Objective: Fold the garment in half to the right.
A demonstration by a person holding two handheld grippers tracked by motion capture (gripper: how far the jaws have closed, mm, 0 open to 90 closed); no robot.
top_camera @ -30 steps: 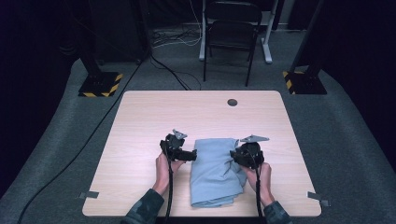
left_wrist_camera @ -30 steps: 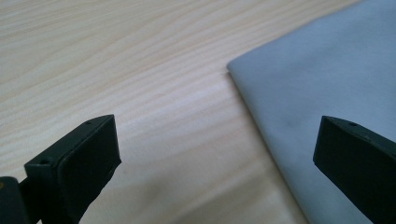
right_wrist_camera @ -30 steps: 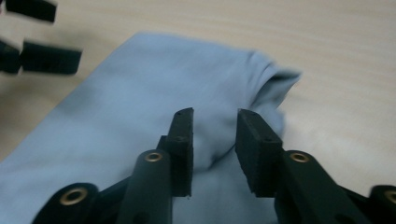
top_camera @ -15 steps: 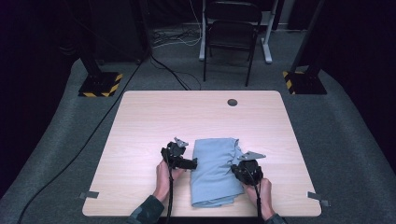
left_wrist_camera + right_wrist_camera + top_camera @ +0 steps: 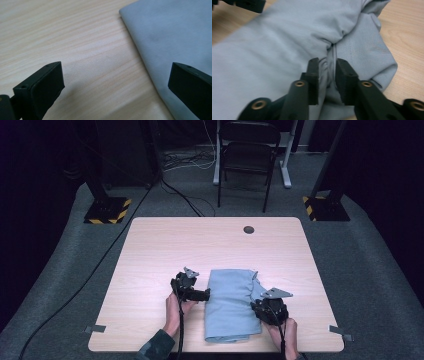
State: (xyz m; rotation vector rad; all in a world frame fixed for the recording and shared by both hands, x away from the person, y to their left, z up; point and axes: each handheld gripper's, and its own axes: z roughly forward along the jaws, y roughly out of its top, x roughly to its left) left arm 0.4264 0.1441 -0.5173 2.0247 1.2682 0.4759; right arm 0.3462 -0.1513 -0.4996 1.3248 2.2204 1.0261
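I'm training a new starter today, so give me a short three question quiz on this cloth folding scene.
1. True or false: the left gripper is open above the table.
2. What does the right gripper pinch?
3. Where does the cloth lie: A, far edge; B, near edge; C, left corner?

Key: 1 true. 2 a bunched fold of the cloth. 3 B.

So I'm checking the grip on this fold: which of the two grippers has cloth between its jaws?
The right gripper: a bunched ridge of the grey cloth sits between its narrow jaws. The left gripper stands wide open over bare table.
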